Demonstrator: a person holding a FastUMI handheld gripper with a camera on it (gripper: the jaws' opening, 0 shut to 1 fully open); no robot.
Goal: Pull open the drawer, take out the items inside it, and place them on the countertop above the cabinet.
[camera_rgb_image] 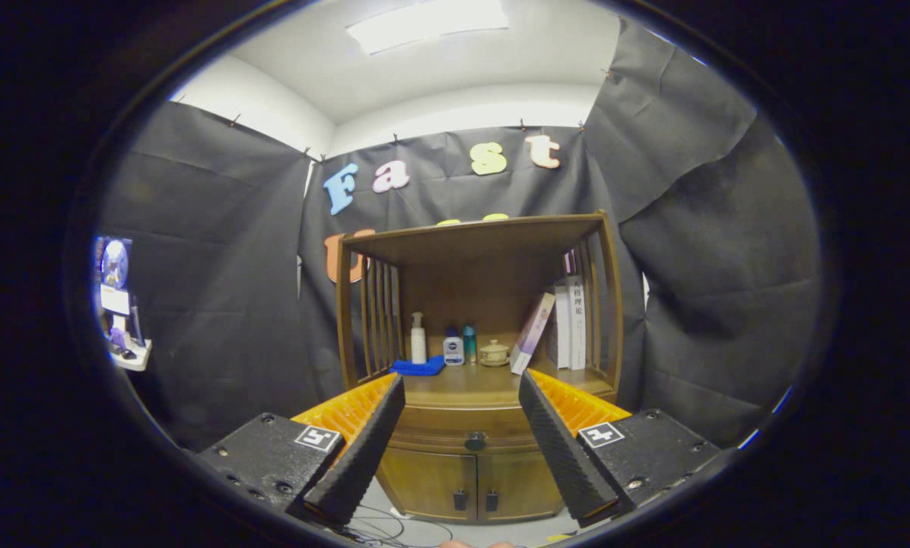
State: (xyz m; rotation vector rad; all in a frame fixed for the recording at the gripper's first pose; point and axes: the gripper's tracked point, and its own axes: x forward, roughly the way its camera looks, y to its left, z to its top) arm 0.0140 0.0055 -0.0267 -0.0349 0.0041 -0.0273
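A wooden cabinet stands ahead against the booth's cloth wall. Its drawer is closed, with a dark round knob at its middle. The countertop lies above the drawer, under a shelf roof. My gripper is open, held some way in front of the cabinet. The knob shows between the two fingers, beyond their tips. Nothing is held between the fingers. What lies inside the drawer is hidden.
At the back of the countertop stand a white pump bottle, a small white-and-blue bottle, a teal bottle, a lidded cup, a blue cloth and several books. Two lower doors are closed. Cables lie on the floor.
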